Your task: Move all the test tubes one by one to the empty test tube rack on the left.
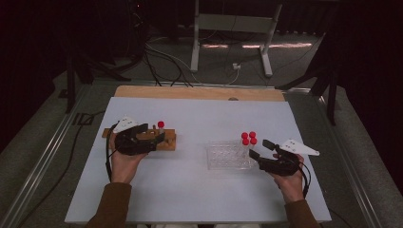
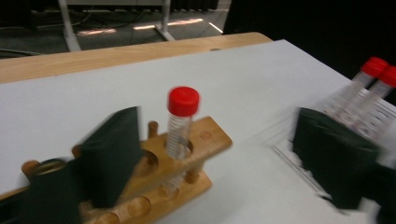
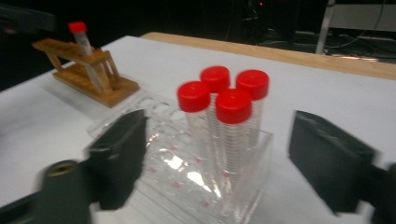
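Done: one red-capped tube (image 2: 182, 122) stands in the wooden rack (image 2: 187, 154).
Left: four tubes (image 3: 225, 116) in the clear rack (image 3: 187, 177).
Left gripper (image 1: 157, 134): jaws apart, empty.
Right gripper (image 1: 260, 149): jaws apart around the four.

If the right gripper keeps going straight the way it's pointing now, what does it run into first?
Most likely the cluster of four red-capped tubes standing in the clear rack. They sit straight ahead between the right gripper's open jaws; which tube gets touched first is hard to tell.

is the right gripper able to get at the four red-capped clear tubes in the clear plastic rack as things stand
Probably yes: the right gripper has open jaws facing the red-capped clear tubes at the near corner of the clear plastic rack, with nothing between.
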`<state>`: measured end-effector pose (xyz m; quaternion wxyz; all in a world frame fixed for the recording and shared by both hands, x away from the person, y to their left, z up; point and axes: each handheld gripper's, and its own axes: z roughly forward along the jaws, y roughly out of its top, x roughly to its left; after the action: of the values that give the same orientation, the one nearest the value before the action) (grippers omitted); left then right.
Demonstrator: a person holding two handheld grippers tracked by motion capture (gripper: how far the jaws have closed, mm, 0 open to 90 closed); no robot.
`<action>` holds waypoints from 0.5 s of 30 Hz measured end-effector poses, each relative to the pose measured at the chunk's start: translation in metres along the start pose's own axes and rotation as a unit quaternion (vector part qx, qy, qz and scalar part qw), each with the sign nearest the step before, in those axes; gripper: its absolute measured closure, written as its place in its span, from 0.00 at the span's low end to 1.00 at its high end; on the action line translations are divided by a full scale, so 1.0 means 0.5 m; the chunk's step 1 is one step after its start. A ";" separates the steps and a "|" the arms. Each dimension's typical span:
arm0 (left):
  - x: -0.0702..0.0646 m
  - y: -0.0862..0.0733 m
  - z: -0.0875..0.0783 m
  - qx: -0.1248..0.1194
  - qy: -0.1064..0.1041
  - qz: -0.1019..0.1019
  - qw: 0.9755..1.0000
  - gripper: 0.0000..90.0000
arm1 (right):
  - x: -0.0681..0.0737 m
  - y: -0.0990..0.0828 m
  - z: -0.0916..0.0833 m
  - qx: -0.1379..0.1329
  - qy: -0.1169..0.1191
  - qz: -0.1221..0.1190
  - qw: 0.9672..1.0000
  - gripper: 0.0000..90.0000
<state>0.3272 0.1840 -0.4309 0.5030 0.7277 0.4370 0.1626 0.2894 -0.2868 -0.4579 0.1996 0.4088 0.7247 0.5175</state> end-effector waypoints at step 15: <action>-0.042 -0.017 -0.057 -0.038 0.028 0.027 0.999 0.01 | -0.005 -0.019 0.029 0.025 -0.021 -0.043 0.999 0.79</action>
<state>0.2921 0.1849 -0.4212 0.5134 0.7145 0.4249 0.2128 0.2974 -0.2815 -0.4724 0.2265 0.3931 0.7502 0.4810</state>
